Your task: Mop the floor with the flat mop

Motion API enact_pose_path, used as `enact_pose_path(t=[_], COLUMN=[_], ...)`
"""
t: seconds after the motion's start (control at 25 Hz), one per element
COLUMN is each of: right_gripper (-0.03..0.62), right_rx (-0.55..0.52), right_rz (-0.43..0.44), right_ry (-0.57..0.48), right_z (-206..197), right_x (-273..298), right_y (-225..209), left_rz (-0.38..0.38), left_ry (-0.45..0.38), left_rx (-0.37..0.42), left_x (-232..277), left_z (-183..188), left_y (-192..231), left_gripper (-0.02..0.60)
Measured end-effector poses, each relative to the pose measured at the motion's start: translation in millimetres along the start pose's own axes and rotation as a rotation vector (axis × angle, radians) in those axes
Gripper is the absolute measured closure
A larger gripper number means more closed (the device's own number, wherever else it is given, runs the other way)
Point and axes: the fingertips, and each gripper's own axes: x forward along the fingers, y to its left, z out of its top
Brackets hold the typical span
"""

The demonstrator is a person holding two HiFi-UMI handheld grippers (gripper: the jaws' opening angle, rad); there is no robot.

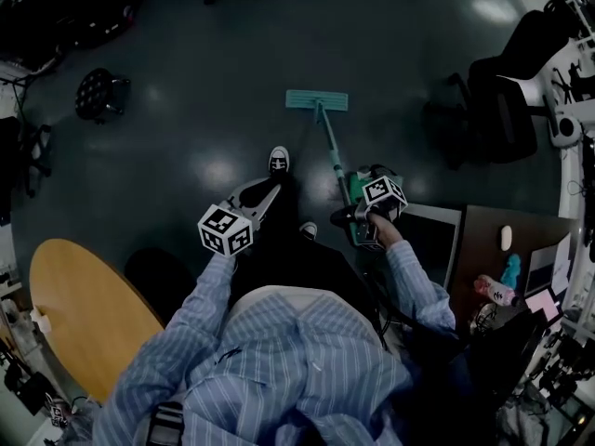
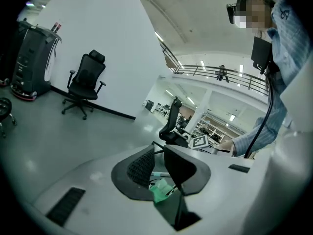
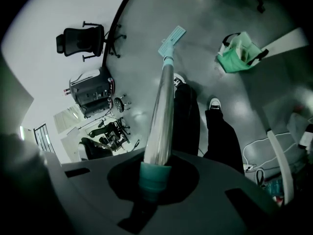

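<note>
The right tool point(image 3: 155, 174) is clenching the top of the mop point(image 1: 325, 128), with its jaws pressing on the teal cap at the end of the handle point(image 3: 164, 106). In the head view this tool point(image 1: 358, 221) is sitting out in front of the person's right sleeve point(image 1: 414, 286). The handle is slanting forward and down from it to the head point(image 1: 317, 100). The head is lying flat on the floor point(image 1: 186, 72), ahead of the person's shoes point(image 1: 279, 161) and slightly to their right.

The left tool point(image 2: 157, 150) is hanging released, with its jaws a little apart and nothing sitting between them. In the head view it point(image 1: 268, 196) is pointing toward the handle but staying apart from it, over the person's dark trouser leg.

A round wooden table point(image 1: 79, 309) is standing to the person's left, well apart from the mop. A black office chair point(image 1: 502, 100) is standing to the right of the head, and a stool point(image 1: 98, 91) is standing far to the left. In the right gripper view a green bag point(image 3: 237, 58) is lying on the floor beside the person's feet.
</note>
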Motion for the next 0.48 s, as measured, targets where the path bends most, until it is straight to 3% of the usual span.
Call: enact_pose_path(t=[0.28,0.48], right_gripper=[0.585,0.585], right_rx=[-0.013,-0.004], right_rz=[-0.036,-0.038], right_ry=[0.043,0.069], right_z=[-88.2,-129.8], right_x=[-5.1,-18.5], right_y=[-72.2,-98.2], left_rz=[-0.024,-0.031], left_ry=[-0.002,-0.006], left_rx=[0.023,0.041], left_x=[-27.2,-43.3], left_z=[-40.1,-49.6], left_y=[-49.0,-71.2], left_gripper=[0.517,0.517])
